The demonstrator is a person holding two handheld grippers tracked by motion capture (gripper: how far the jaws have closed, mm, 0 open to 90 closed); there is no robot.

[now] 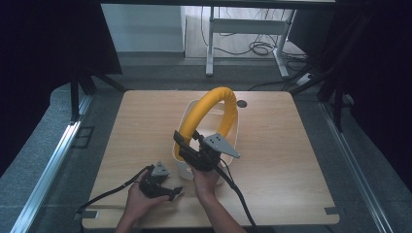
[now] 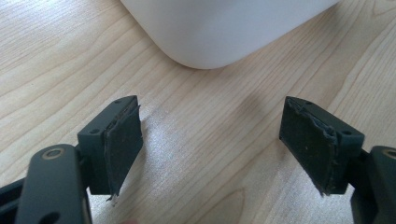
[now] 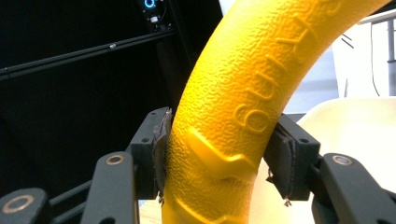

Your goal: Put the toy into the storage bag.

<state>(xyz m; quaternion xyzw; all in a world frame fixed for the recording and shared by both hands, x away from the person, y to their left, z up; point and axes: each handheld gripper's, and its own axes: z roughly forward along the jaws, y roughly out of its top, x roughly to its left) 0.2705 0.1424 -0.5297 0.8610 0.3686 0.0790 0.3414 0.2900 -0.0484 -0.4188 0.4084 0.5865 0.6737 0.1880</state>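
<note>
The right claw (image 3: 219,158) clamps the yellow foam tube (image 1: 210,112) arching over the white bin (image 1: 232,141) mid-desk (image 1: 136,126). At seven o'clock, the left claw (image 2: 212,140) gapes wide, holding nothing.

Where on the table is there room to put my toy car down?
The wooden table is bare right of the white basket, left of it toward the far-left corner, and along the far edge. It's crowded at the front middle, around the left gripper and right gripper.

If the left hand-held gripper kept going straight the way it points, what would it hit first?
Probably the rounded corner of the white plastic bin, directly ahead of the open left hand-held gripper across bare wooden table; exact depth is unclear.
</note>
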